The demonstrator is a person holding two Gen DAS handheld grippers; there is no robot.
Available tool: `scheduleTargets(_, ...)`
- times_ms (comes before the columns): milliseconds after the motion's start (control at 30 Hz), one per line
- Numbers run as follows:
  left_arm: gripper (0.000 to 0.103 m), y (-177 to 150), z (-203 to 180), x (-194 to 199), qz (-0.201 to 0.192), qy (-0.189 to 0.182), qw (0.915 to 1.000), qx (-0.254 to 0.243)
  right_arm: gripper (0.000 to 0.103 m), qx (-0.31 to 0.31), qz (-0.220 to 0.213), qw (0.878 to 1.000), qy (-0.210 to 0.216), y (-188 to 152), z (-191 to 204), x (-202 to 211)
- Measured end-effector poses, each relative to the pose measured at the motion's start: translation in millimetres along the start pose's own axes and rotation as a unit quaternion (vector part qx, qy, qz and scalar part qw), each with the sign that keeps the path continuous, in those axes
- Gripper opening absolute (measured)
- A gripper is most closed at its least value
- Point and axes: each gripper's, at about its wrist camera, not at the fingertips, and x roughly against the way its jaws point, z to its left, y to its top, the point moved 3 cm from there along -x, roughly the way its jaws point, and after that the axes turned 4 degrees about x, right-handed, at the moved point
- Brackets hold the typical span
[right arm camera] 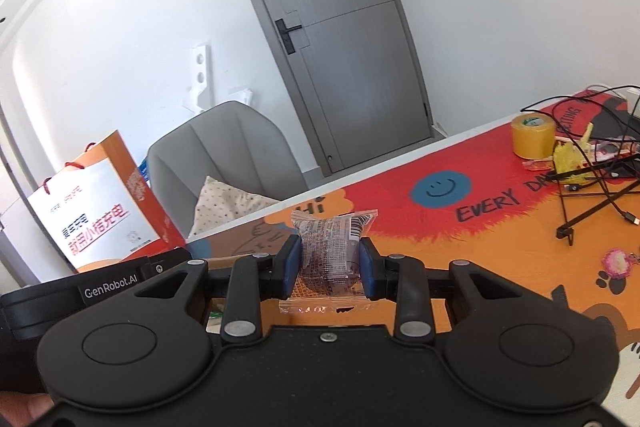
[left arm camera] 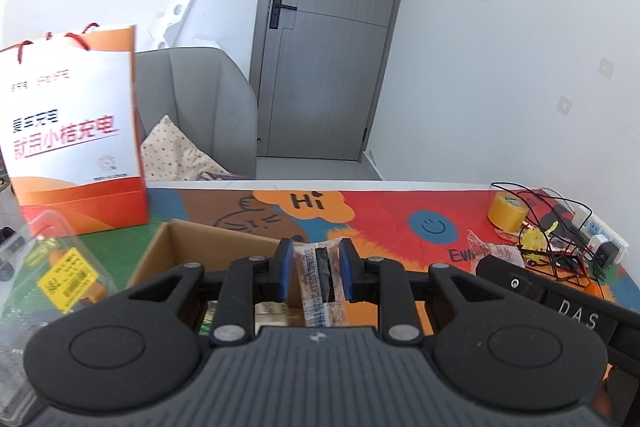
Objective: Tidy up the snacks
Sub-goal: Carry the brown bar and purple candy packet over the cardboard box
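Note:
My left gripper (left arm camera: 315, 269) is shut on a clear snack packet (left arm camera: 320, 281) with a dark filling, held edge-on above an open cardboard box (left arm camera: 176, 247). Other packets lie inside the box below my fingers. My right gripper (right arm camera: 330, 265) is shut on a second clear snack packet (right arm camera: 332, 255) with a barcode, held above the colourful table mat (right arm camera: 500, 239). The right gripper's body also shows at the right of the left wrist view (left arm camera: 520, 283), holding its packet (left arm camera: 494, 253).
An orange and white paper bag (left arm camera: 76, 135) stands at the back left of the table. A clear plastic container (left arm camera: 52, 267) sits left of the box. A yellow tape roll (left arm camera: 507, 211), black wire stand and cables (left arm camera: 556, 239) crowd the right. A grey chair (left arm camera: 200, 107) stands behind.

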Motion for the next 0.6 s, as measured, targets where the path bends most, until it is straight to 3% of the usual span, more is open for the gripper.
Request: scheduleTargets(600, 0.023, -5.0, 64.8, 21.3, 0.003, 0.018, 0.9995, 0.025, 0.032, 0.02, 0.016, 0.998, 0.054, -16.2, 65.0, -9.7)
